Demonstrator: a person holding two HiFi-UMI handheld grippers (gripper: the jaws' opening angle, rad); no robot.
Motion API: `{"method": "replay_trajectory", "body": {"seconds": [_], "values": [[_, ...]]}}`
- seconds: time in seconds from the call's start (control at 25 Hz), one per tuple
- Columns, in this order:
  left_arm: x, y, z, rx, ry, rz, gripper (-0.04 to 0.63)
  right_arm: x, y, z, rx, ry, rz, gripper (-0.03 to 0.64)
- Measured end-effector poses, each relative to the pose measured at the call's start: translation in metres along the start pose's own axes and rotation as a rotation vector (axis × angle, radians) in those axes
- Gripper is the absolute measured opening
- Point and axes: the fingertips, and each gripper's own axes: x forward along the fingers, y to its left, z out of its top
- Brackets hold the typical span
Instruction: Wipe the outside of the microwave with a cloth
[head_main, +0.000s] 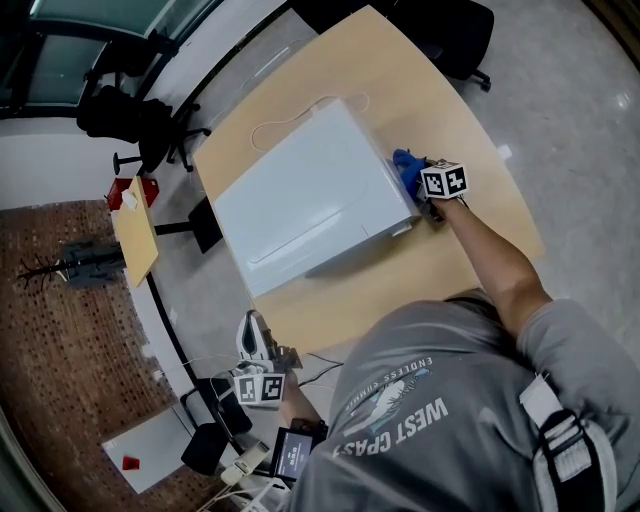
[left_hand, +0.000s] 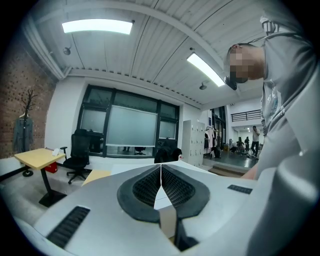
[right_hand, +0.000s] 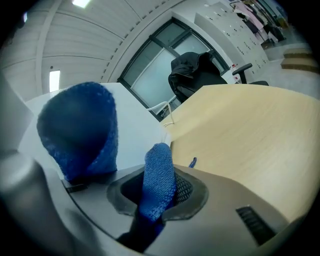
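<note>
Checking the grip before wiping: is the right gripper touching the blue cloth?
Touching. The right gripper view shows the right gripper clamped on the blue cloth between its jaws.

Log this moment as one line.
stage: blue cloth at side of microwave | right gripper: shut on blue cloth | left gripper: shut, empty, away from microwave

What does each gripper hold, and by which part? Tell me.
The right gripper holds the cloth, pinched by a narrow fold; the rest bunches loose beside the jaws. The left gripper is shut on nothing.
</note>
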Motion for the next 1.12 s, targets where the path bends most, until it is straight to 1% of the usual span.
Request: {"method": "replay_trajectory", "body": {"seconds": [0.4,0.52,0.6,0.72,0.84,1.0,1.12], "values": [[0.001,0.001,-0.001,-0.006,-0.006,-0.002,0.023,0.002,0.0,0.0,0.002,0.014,-0.007,0.083],[0.0,0.002,-0.002,-0.007,-0.005,-0.002,0.023,0.004,0.001,0.0,-0.001,0.022,0.007,0.083],[0.001,0.002,-0.001,-0.006,-0.008,-0.001,0.023,0.003,0.006,0.008,-0.019,0.023,0.015,0.083],[0.002,0.001,0.001,-0.002,-0.013,0.0,0.023,-0.001,0.026,0.036,-0.037,-0.011,0.064,0.083],[0.004,-0.003,0.004,0.008,-0.022,-0.014,0.023,-0.006,0.052,0.075,-0.08,-0.058,0.124,0.083],[0.005,-0.005,0.005,0.019,-0.034,-0.04,0.023,-0.025,0.101,0.13,-0.153,-0.139,0.211,0.083],[0.009,-0.004,0.01,0.045,-0.047,-0.076,0.023,-0.045,0.144,0.168,-0.228,-0.201,0.266,0.083]]}}
